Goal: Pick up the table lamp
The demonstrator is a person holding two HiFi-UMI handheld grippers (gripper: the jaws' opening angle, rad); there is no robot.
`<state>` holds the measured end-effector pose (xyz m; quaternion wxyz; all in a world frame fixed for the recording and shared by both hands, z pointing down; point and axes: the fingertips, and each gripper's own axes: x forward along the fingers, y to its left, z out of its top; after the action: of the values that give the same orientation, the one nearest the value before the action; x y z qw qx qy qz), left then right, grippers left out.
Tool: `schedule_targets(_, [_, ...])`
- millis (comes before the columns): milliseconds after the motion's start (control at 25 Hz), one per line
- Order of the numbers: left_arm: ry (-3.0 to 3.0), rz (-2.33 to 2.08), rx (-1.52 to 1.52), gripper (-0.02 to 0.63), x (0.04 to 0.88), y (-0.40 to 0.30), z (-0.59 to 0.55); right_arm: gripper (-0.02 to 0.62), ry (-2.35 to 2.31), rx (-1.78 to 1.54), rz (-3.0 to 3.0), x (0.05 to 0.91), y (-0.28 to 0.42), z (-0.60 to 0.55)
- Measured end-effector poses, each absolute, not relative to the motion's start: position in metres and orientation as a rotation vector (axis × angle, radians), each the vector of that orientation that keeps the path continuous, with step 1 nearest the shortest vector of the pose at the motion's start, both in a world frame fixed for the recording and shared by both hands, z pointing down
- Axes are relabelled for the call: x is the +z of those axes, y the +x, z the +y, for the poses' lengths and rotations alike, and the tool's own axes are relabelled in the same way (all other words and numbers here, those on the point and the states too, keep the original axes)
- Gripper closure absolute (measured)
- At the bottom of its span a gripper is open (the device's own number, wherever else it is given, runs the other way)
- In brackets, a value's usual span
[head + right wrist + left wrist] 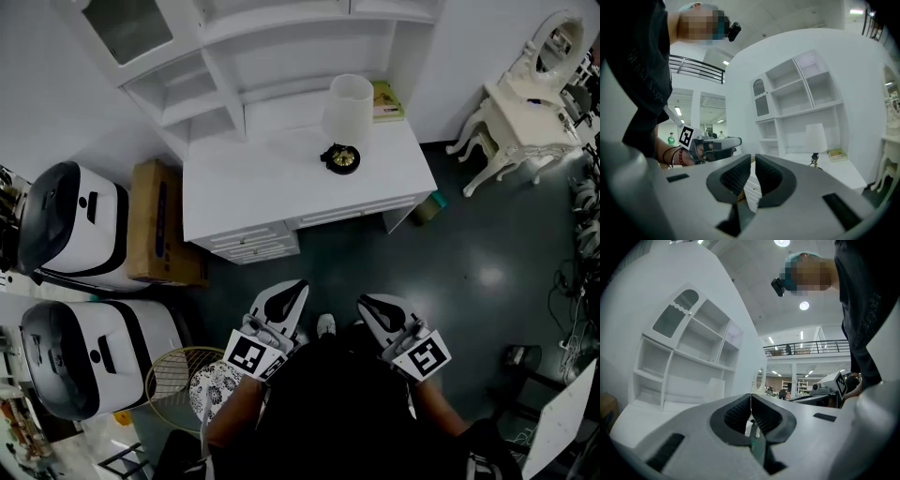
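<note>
The table lamp has a white cylinder shade and a black and gold base. It stands upright on the white desk, towards the back right. In the right gripper view the lamp shows far ahead, and the left gripper view has its shade small. My left gripper and right gripper are held close to the body, well short of the desk. Nothing is between the jaws of the left gripper, which meet, or those of the right gripper, which are almost together.
A white shelf hutch rises behind the desk, and a green book lies beside the lamp. A cardboard box and two white machines stand left of the desk. A white vanity table is far right. A racket lies by my feet.
</note>
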<state>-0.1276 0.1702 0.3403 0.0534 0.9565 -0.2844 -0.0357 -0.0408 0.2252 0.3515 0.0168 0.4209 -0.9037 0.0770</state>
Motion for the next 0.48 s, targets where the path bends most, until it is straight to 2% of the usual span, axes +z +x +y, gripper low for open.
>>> schedule_targets(480, [2.917, -0.870, -0.084, 0.588, 0.338, -0.114, 0.134, 0.551, 1.318, 0.276, -2.803, 0.364, -0.023, 0.186])
